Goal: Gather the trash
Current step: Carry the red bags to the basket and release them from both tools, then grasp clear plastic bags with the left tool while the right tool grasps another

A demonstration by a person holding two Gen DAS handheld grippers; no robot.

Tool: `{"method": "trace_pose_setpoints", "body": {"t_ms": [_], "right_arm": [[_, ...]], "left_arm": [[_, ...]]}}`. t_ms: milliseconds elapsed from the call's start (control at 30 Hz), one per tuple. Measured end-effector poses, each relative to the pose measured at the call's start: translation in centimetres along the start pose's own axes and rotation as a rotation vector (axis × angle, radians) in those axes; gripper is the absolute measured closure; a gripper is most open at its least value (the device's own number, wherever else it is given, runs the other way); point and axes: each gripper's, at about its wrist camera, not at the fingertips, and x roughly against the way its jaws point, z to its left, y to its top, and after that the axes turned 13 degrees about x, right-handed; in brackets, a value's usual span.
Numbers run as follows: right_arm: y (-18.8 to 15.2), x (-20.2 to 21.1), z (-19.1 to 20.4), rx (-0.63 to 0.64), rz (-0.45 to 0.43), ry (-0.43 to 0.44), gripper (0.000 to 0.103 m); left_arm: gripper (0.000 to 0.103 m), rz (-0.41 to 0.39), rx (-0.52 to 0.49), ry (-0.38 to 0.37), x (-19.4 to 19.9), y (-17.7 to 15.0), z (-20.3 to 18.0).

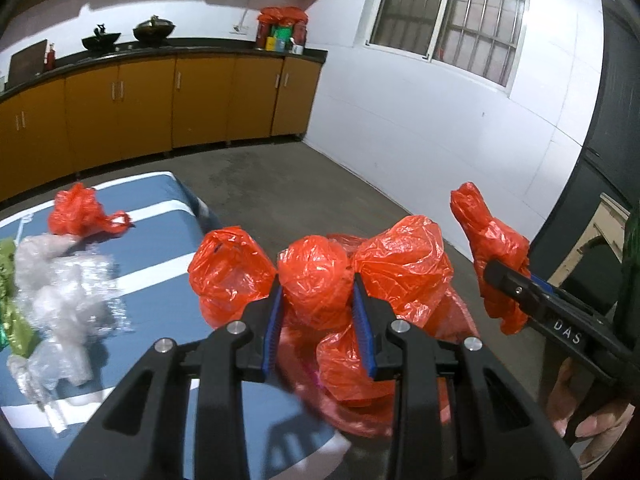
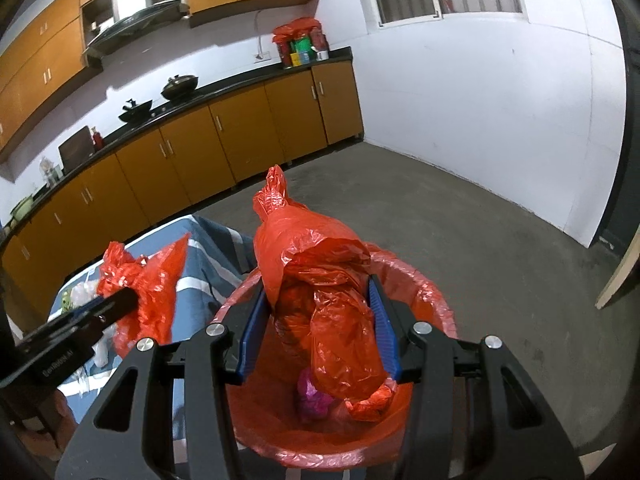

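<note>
Two crumpled red plastic bags hang over my round bin lined with red plastic film (image 2: 436, 300), one in each gripper. The bin stands on bare concrete floor (image 2: 500, 216) just beside the blue white-striped table (image 1: 160, 208); inside I see a small pink wad (image 2: 312, 396). My right gripper (image 2: 320, 320) clamps the larger glossy bag (image 2: 320, 280) above the opening; my left gripper (image 1: 316, 292) pinches the knotted, bulging bag (image 1: 316, 276).
</note>
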Motion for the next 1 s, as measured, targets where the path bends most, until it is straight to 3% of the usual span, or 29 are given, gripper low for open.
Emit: {"method": "trace_pose_setpoints", "body": {"t_ms": [333, 500, 633, 800, 1000], "right_arm": [[-0.1, -0.4, -1.3, -0.045, -0.012, 0.002, 0.05], [-0.2, -0.4, -1.9, -0.061, -0.018, 0.001, 0.039], [-0.1, -0.4, -2.3, -0.068, -0.018, -0.011, 0.039], [0.0, -0.5, -1.6, -0.03, -0.019, -0.036, 0.039], [0.1, -0.4, -0.2, 0.025, -0.019, -0.033, 0.039]], "left_arm": [[0.067, 0.059, -0.017, -0.028, -3.3, 0.0, -1.5], [0.055, 0.08, -0.018, -0.014, -4.3, -0.2, -1.1], [0.052, 0.076, -0.003, 0.018, -4.1, -0.2, 0.1], [0.043, 0.021, 0.009, 0.092, -2.7, -0.1, 2.1], [0.04, -0.028, 0.022, 0.167, -0.5, -0.3, 4.2]]}}
